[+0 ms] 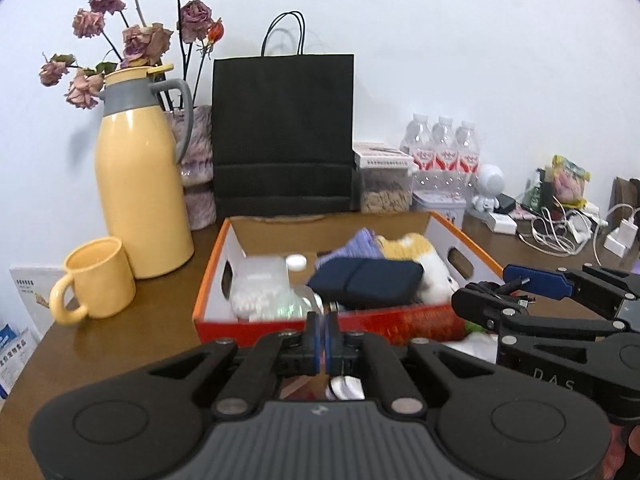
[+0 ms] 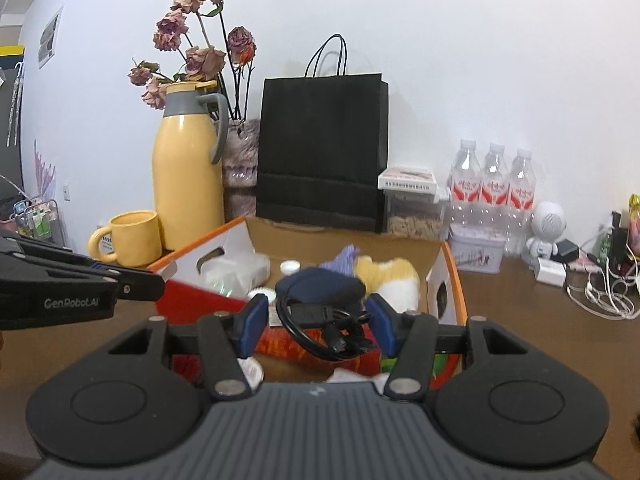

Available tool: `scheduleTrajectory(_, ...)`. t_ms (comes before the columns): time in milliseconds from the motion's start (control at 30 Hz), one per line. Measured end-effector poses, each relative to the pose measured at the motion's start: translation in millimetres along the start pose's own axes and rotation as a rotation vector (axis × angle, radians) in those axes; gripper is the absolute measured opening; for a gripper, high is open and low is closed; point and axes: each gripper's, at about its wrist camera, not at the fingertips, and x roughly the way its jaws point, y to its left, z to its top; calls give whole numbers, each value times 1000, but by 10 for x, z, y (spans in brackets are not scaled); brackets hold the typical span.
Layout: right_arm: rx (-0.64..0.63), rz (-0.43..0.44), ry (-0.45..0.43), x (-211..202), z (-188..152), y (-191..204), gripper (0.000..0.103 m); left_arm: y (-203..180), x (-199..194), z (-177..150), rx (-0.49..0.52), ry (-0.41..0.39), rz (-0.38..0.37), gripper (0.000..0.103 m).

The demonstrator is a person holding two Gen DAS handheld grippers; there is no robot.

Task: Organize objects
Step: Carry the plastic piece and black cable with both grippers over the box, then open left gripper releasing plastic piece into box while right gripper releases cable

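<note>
The right claw (image 2: 316, 322) is gaping wide around a black cable (image 2: 324, 330) over the box (image 2: 454, 280); the left claw (image 1: 322, 338) is sitting closed, empty. Flask (image 1: 140, 184) and bag (image 1: 282, 132) are standing behind.

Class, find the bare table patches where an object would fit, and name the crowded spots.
Bare wood lies between the yellow mug and the orange box, and right of the box before the white chargers. The box interior and the back wall row are crowded.
</note>
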Motion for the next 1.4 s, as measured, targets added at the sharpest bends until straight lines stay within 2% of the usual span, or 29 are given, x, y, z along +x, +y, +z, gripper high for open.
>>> scheduleTrajectory(533, 34, -22, -19, 937, 311, -206, 55, 167, 942, 427, -40, -15, -7, 1)
scheduleTrajectory(1100, 39, -20, 42, 1491, 352, -365, 55, 230, 1436, 629, 1, -12, 16, 2)
scheduleTrajectory(1167, 37, -17, 58, 1524, 342, -368, 56, 222, 1461, 627, 10, -4, 28, 11)
scheduleTrajectory(1200, 35, -14, 69, 1538, 334, -370, 57, 225, 1479, 626, 11, 4, 33, 12)
scheduleTrajectory(1233, 36, -13, 80, 1548, 322, -371, 61, 235, 1498, 625, 9, 15, 38, 24)
scheduleTrajectory(1267, 38, -16, 86, 1554, 302, -375, 72, 247, 1512, 625, 7, 24, 47, 45)
scheduleTrajectory(1300, 36, -22, 93, 1558, 289, -375, 79, 258, 1523, 625, 5, 27, 59, 59)
scheduleTrajectory(1333, 33, -29, 102, 1559, 278, -374, 92, 265, 1528, 624, 7, 24, 70, 82)
scheduleTrajectory(1367, 31, -33, 106, 1555, 272, -373, 100, 268, 1525, 622, 10, 19, 80, 96)
scheduleTrajectory(1400, 28, -38, 107, 1549, 269, -370, 101, 268, 1519, 622, 15, 12, 88, 98)
